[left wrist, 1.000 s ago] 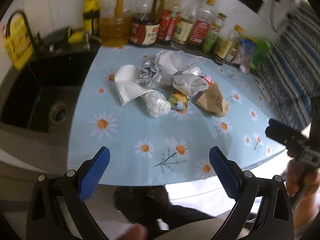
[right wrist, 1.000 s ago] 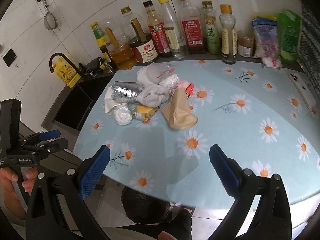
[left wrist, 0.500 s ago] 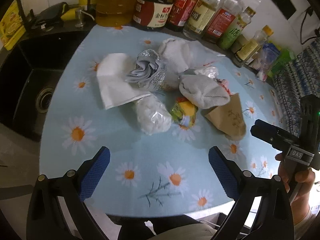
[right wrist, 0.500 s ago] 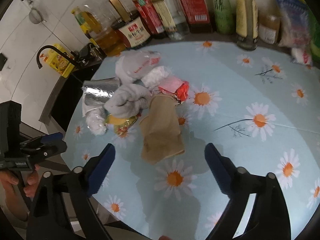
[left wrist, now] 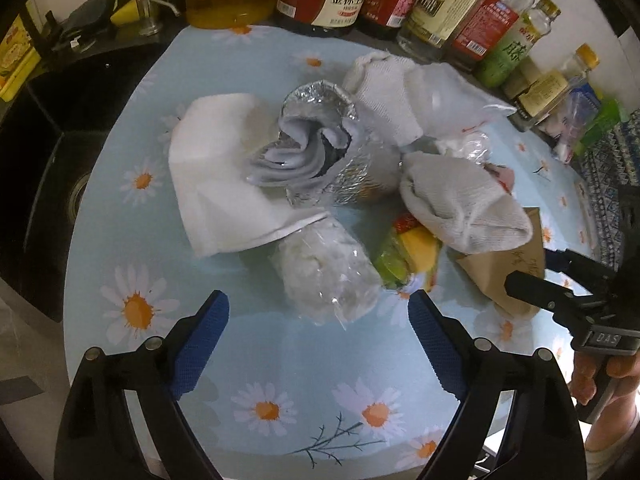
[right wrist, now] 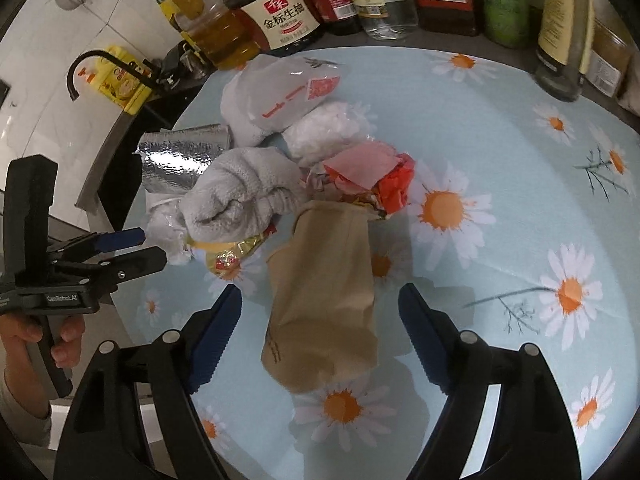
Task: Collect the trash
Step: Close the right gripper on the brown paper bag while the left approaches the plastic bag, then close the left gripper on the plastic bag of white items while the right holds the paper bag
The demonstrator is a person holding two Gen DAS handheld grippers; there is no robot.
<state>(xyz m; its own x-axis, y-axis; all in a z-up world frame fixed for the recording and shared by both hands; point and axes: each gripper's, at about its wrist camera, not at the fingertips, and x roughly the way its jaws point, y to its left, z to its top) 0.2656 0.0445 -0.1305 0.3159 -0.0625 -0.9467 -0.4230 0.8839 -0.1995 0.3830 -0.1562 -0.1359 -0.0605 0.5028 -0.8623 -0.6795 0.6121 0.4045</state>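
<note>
Both grippers are closing in on the trash pile from where they hung back a second ago — left gripper (left wrist: 318,322) spread wide just short of the plastic-wrapped wad (left wrist: 326,276), right gripper (right wrist: 320,320) spread, straddling the brown paper bag (right wrist: 322,300) — so grabs look imminent.

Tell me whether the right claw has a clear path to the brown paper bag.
Probably yes. The right claw is open with the brown paper bag lying flat between its fingers, nothing on top of its near end. Only the far end tucks under the red wrapper.
</note>
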